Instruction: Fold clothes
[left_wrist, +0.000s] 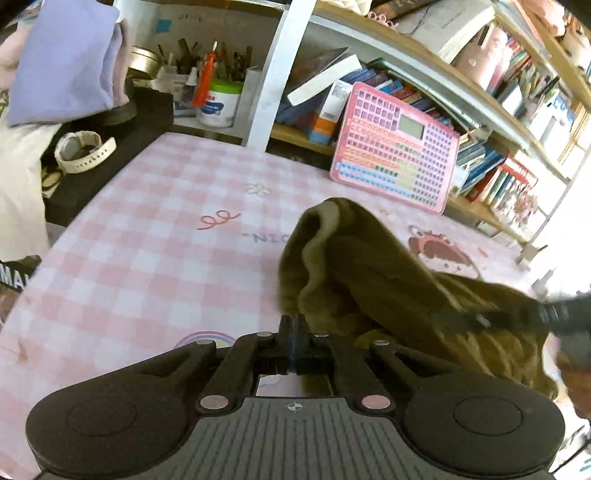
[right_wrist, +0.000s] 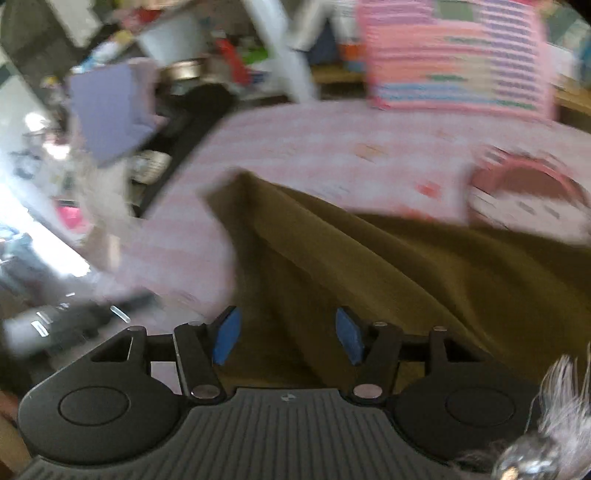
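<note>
An olive-green garment (left_wrist: 369, 273) lies bunched on the pink checked tablecloth (left_wrist: 147, 240). My left gripper (left_wrist: 293, 332) is shut, its jaws pressed together right at the garment's near edge; whether cloth is pinched between them I cannot tell. In the blurred right wrist view the same garment (right_wrist: 388, 266) spreads under and ahead of my right gripper (right_wrist: 288, 336), which is open with its blue pads (right_wrist: 227, 334) apart and nothing between them. The right gripper also shows as a dark blur in the left wrist view (left_wrist: 524, 317), over the garment's right side.
A pink toy keyboard board (left_wrist: 395, 147) leans against bookshelves (left_wrist: 498, 110) at the back. A folded lilac cloth (left_wrist: 62, 62), a white watch (left_wrist: 83, 151) and a jar with pens (left_wrist: 218, 99) sit at the back left. A pink printed figure (left_wrist: 439, 251) marks the tablecloth's right.
</note>
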